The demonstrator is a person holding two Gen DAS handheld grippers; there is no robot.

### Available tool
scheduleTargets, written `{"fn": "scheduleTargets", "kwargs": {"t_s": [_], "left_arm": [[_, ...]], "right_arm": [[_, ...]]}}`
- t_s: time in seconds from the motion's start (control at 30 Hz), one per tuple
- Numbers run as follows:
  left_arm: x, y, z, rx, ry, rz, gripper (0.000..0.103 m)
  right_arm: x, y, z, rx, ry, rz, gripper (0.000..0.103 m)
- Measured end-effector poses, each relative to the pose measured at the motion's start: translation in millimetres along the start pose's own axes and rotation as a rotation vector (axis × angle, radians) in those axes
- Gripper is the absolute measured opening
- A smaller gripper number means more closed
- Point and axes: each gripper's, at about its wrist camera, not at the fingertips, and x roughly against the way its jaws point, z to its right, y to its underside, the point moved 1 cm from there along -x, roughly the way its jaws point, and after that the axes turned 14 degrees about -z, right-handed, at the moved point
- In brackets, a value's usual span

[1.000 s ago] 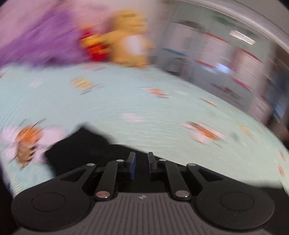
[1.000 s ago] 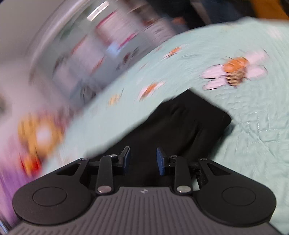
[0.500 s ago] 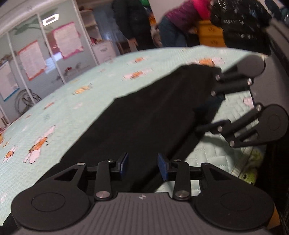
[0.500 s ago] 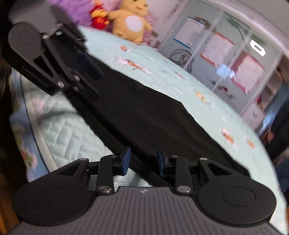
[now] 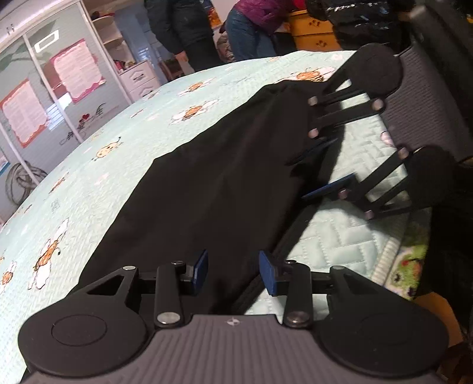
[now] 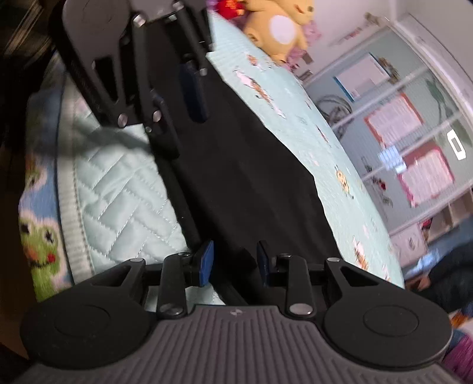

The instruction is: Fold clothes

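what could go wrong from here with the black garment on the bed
1. Both the left gripper and the right gripper stand open over the black garment, pads apart; if either closes too shallow it may catch only one layer.
2. The garment's near edge lies close to the edge of the quilt, so a tug that way could slide it off the bed.

The garment (image 5: 212, 177) lies lengthwise on the bed (image 5: 124, 153), along the bed's near edge. The left tool (image 5: 233, 273) sits over one end of the garment, the right tool (image 5: 325, 165) over the other end. A plush toy (image 6: 278, 26) sits on the bed beyond the garment's left-tool end. Cabinets (image 5: 59, 88) stand past the bed's far side.
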Motion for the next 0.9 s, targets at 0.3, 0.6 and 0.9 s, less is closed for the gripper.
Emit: {"fn": "scheduleTargets", "kwargs": {"t_s": [0.3, 0.6, 0.9], "left_arm": [[-8.0, -3.5, 2.8, -0.026, -0.021, -0.007, 0.046], [3.5, -5.8, -3.3, 0.0, 0.027, 0.005, 0.043], [-15.7, -7.1, -4.5, 0.028, 0.059, -0.032, 0.009]], "right_arm": [[-6.9, -3.2, -11.4, 0.028, 0.075, 0.047, 0.013], [8.4, 2.8, -3.4, -0.06, 0.065, 0.097, 0.0], [4.5, 11.2, -16.9, -0.074, 0.021, 0.081, 0.0]]}}
